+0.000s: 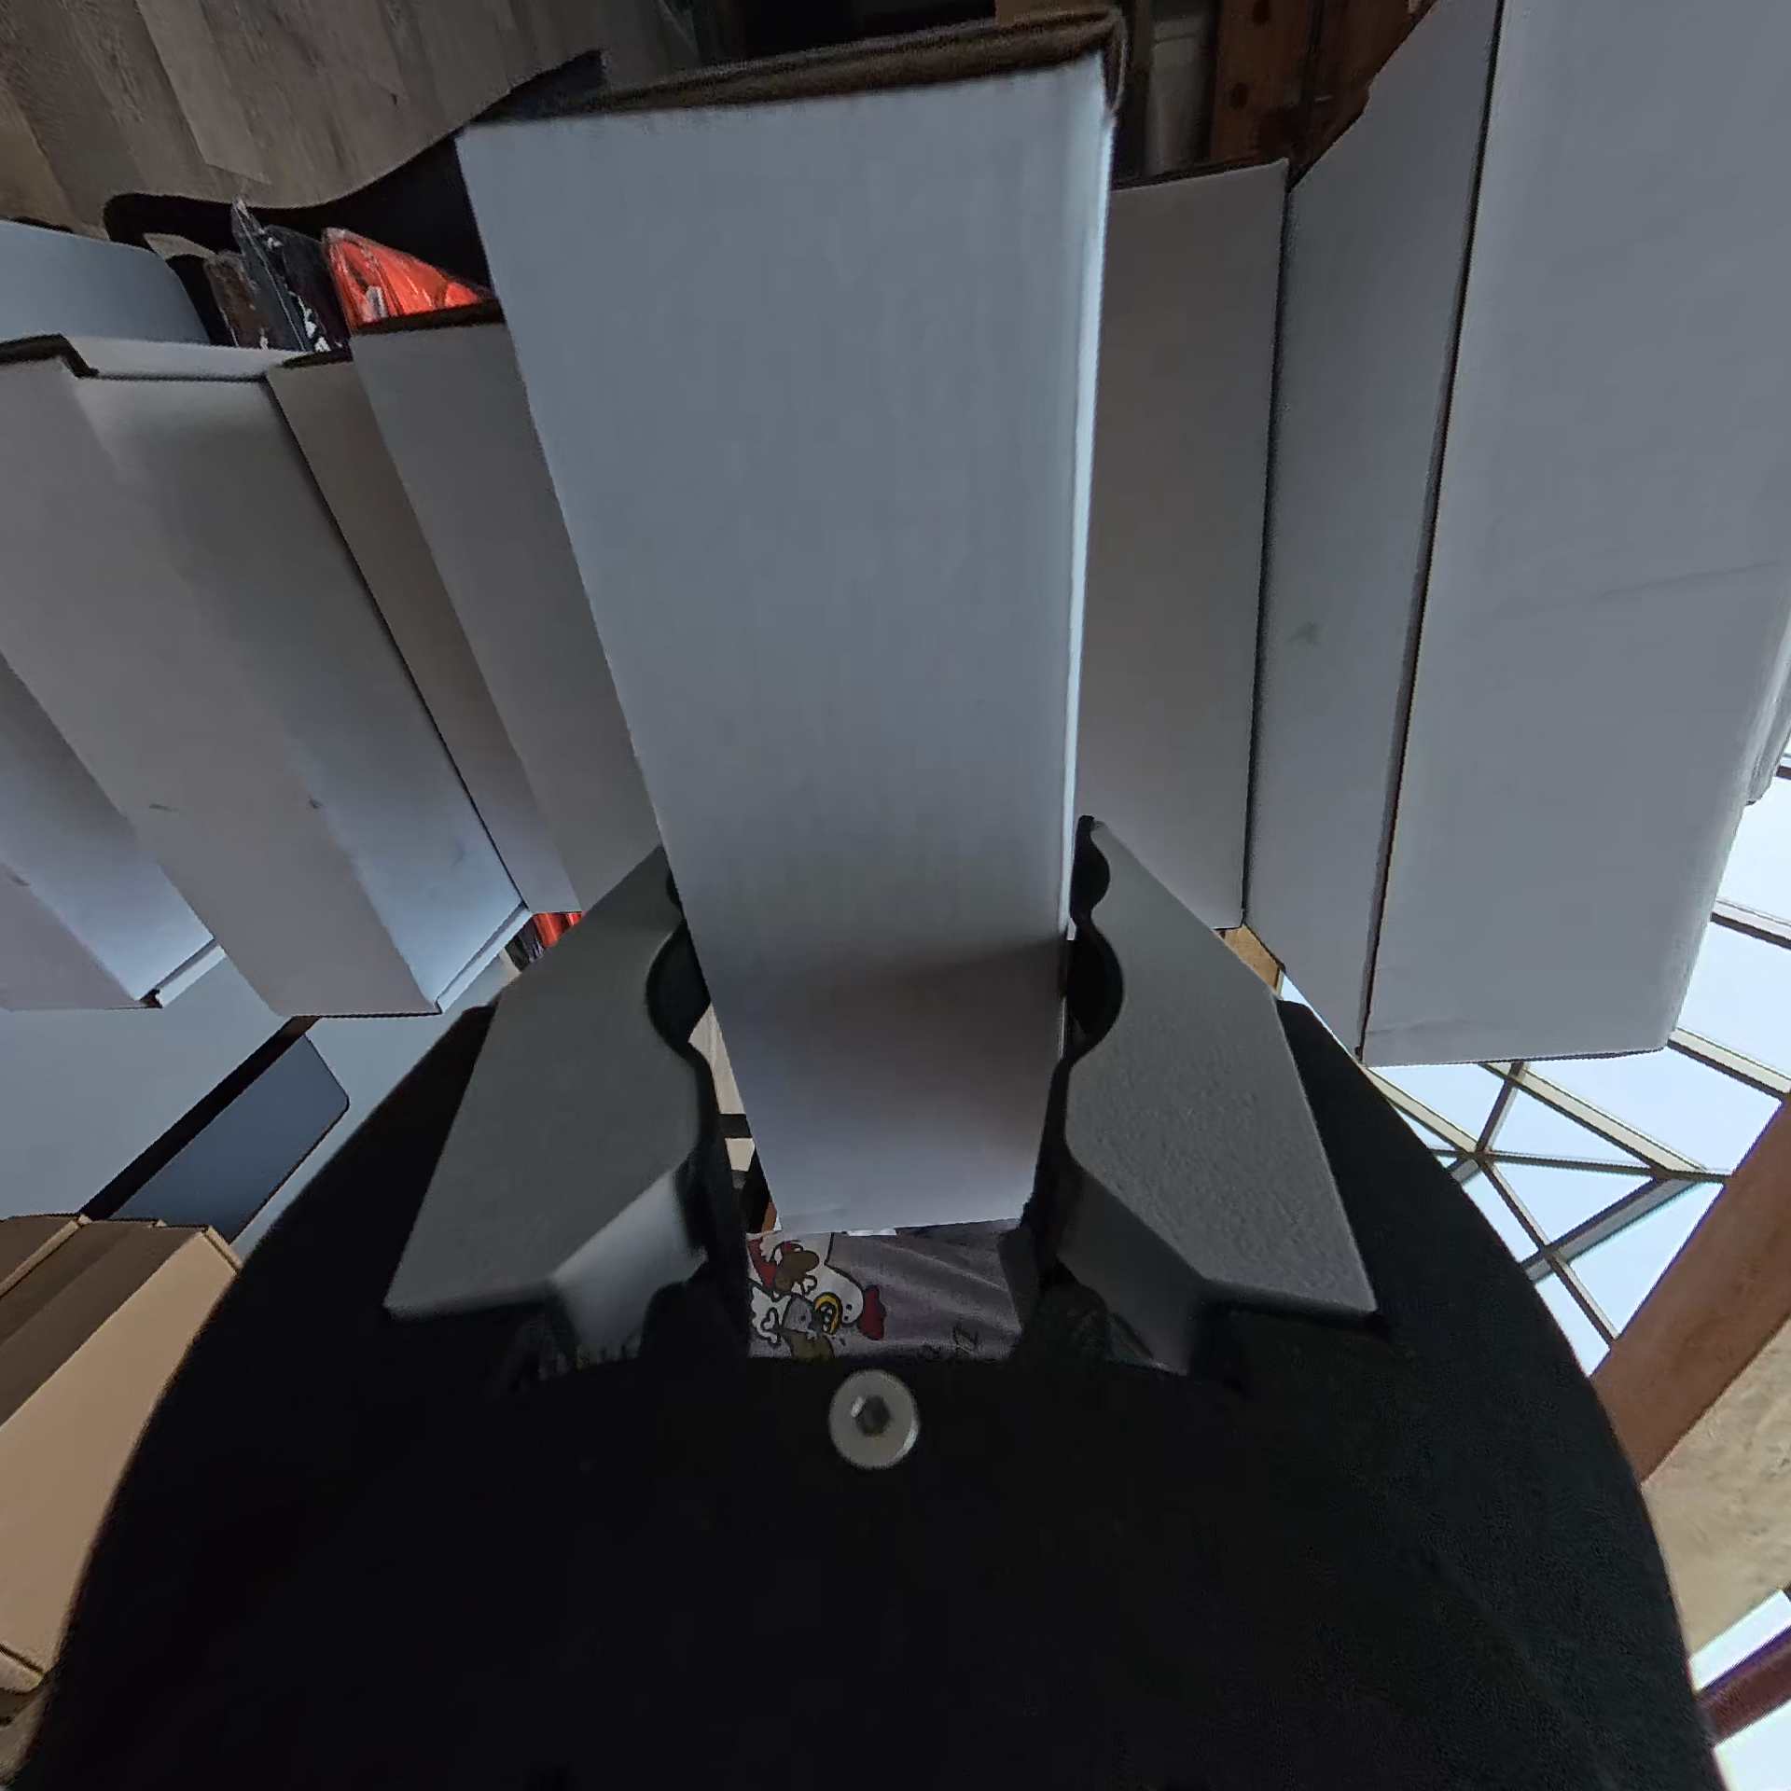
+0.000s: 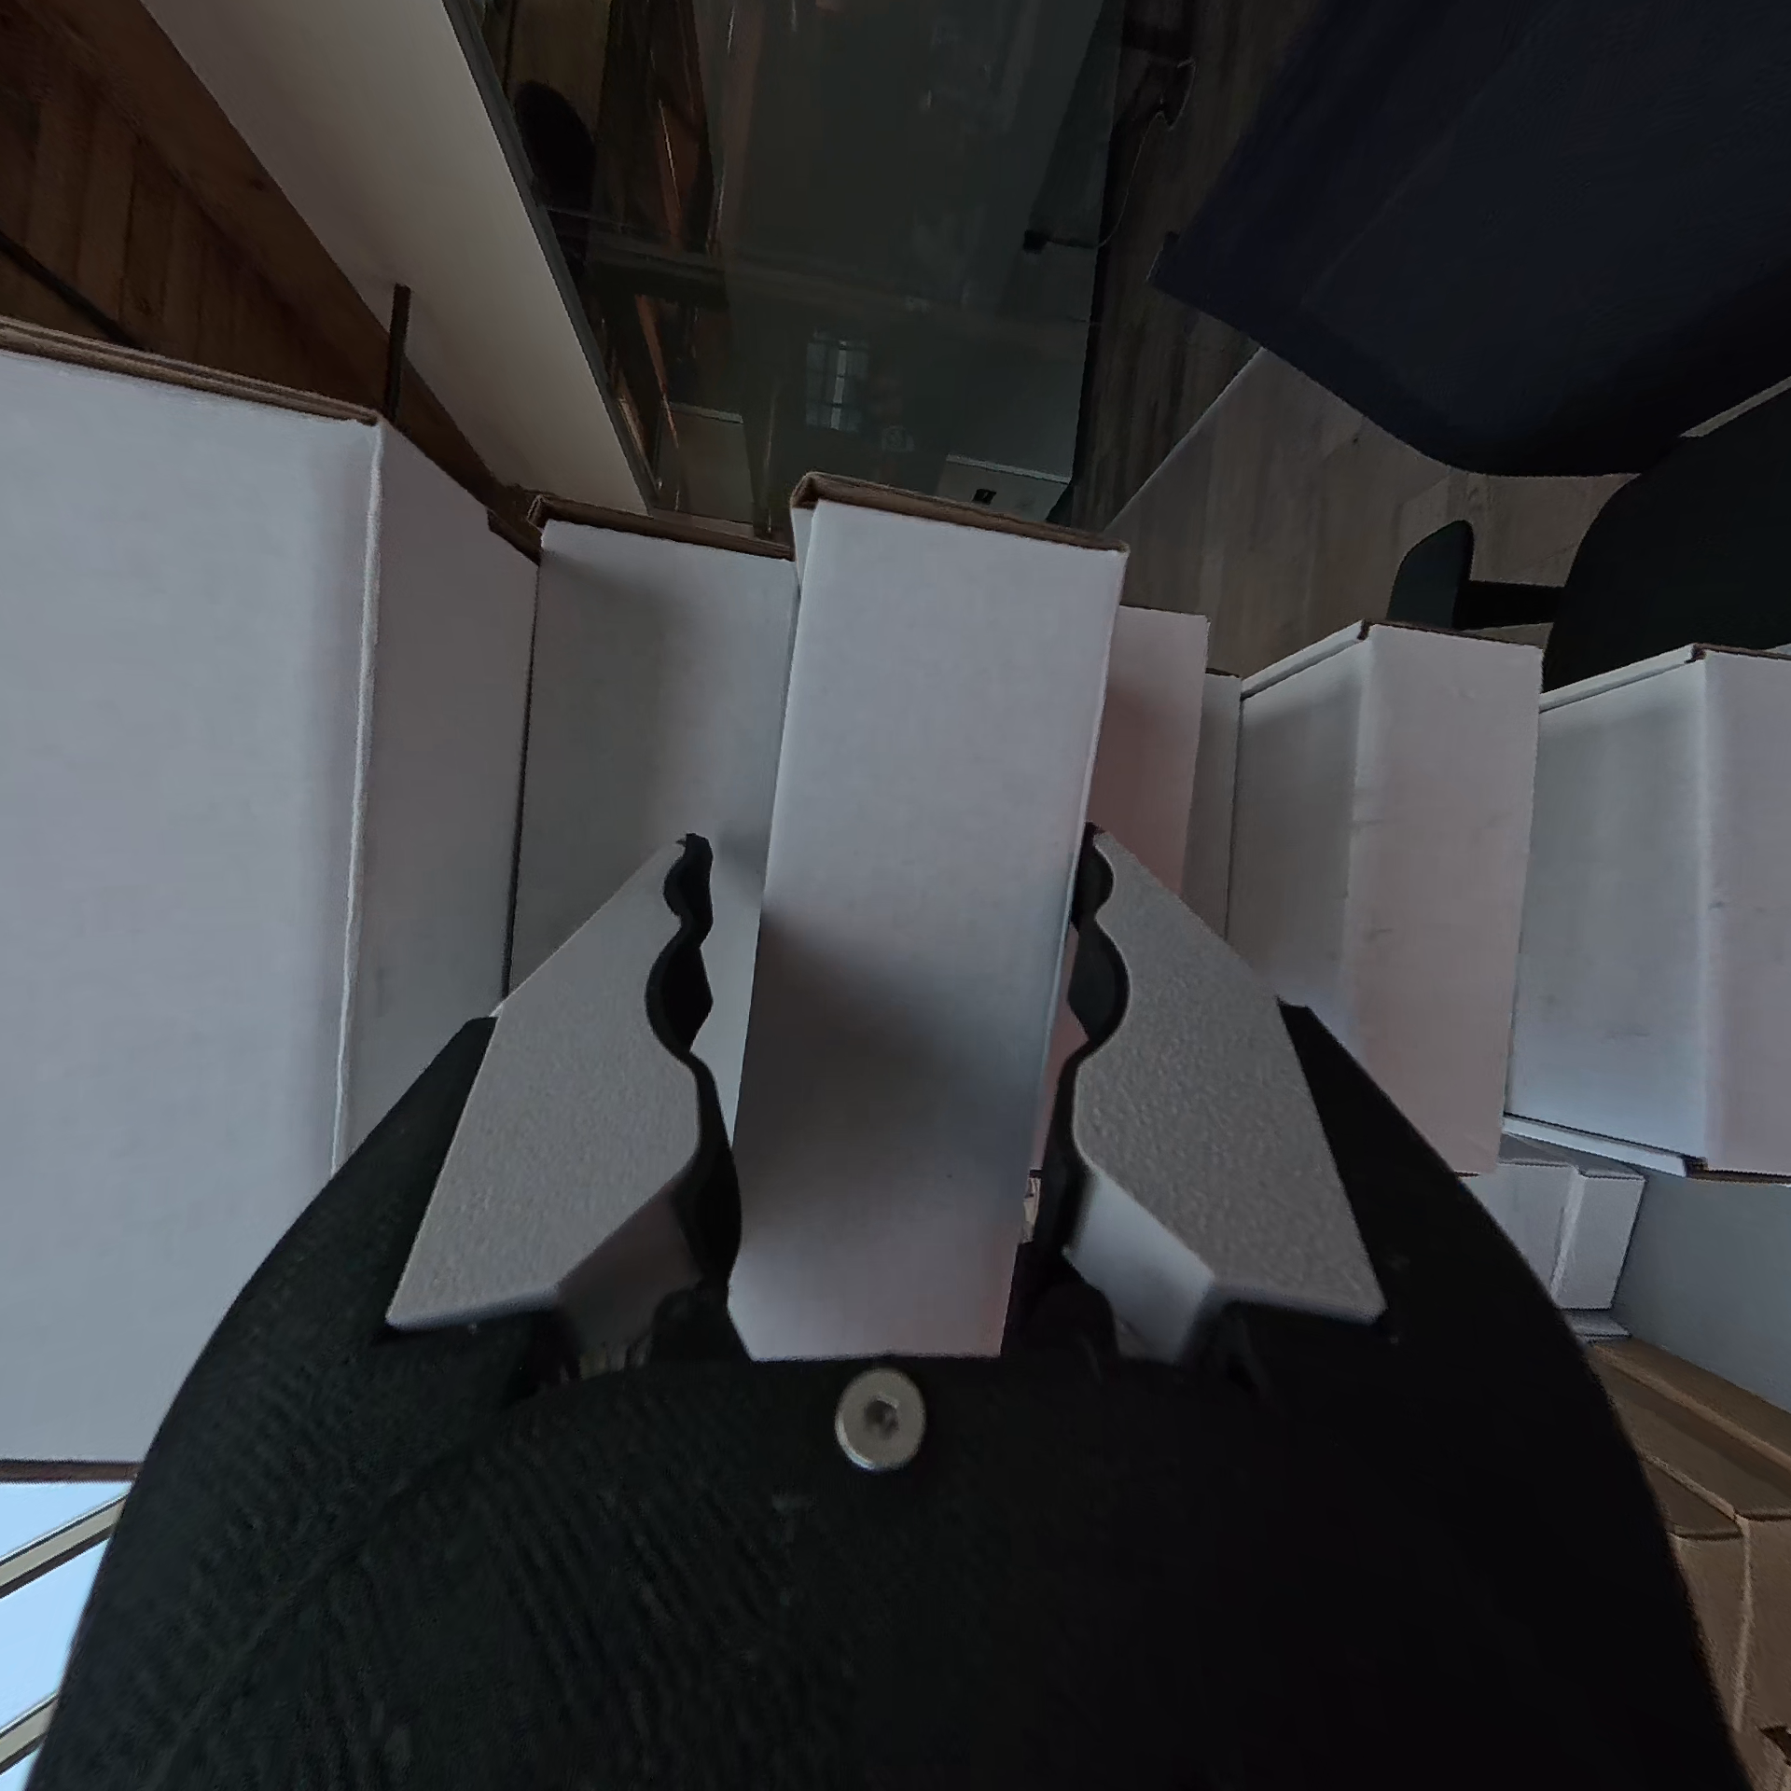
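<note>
Two grippers: one white cardboard box is seen lengthwise between the jaws in each wrist view; whether it is one box held at both ends cannot be told.
Left gripper: jaws clamped on the white box, both sides touched.
Right gripper: jaws set about the box; right side touched, a slit seen at the left.
Handling: judged light, stiff, crushable; best gripped across the narrow sides near an end.
Surroundings: more white boxes stacked close behind.
</note>
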Available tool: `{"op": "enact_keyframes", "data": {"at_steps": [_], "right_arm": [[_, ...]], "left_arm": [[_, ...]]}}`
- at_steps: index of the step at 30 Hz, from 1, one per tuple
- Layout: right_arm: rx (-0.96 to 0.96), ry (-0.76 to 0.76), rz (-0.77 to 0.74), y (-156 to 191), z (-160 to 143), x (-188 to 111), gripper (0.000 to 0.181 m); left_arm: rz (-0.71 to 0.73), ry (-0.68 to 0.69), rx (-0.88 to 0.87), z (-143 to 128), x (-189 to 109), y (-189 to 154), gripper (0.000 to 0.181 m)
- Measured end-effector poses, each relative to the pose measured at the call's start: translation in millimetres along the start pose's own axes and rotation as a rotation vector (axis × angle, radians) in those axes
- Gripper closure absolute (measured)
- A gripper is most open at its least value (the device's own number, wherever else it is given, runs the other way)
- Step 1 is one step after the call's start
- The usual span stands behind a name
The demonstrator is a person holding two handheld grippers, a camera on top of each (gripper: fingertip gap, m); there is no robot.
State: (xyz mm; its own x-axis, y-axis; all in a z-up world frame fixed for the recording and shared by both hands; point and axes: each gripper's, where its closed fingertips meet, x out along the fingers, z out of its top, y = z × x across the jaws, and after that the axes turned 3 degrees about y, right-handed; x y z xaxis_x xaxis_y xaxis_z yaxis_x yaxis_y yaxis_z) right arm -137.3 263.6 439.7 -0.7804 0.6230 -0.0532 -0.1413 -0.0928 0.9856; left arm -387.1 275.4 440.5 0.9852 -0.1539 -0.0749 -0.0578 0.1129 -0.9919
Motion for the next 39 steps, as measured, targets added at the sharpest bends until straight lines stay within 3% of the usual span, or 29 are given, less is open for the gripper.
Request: {"op": "enact_keyframes", "data": {"at_steps": [5, 15, 39], "right_arm": [[-0.040, -0.011, -0.055, -3, 1, 1, 0.108], [0.030, 0.001, -0.023, -5, 2, 1, 0.116], [-0.020, -0.033, -0.025, -2, 7, -6, 0.107]], "left_arm": [[0.004, 0.006, -0.004, 0, 2, 1, 0.108], [0.001, 0.055, -0.013, -4, 10, 3, 0.108], [-0.014, -0.016, -0.026, 3, 1, 3, 0.096]]}}
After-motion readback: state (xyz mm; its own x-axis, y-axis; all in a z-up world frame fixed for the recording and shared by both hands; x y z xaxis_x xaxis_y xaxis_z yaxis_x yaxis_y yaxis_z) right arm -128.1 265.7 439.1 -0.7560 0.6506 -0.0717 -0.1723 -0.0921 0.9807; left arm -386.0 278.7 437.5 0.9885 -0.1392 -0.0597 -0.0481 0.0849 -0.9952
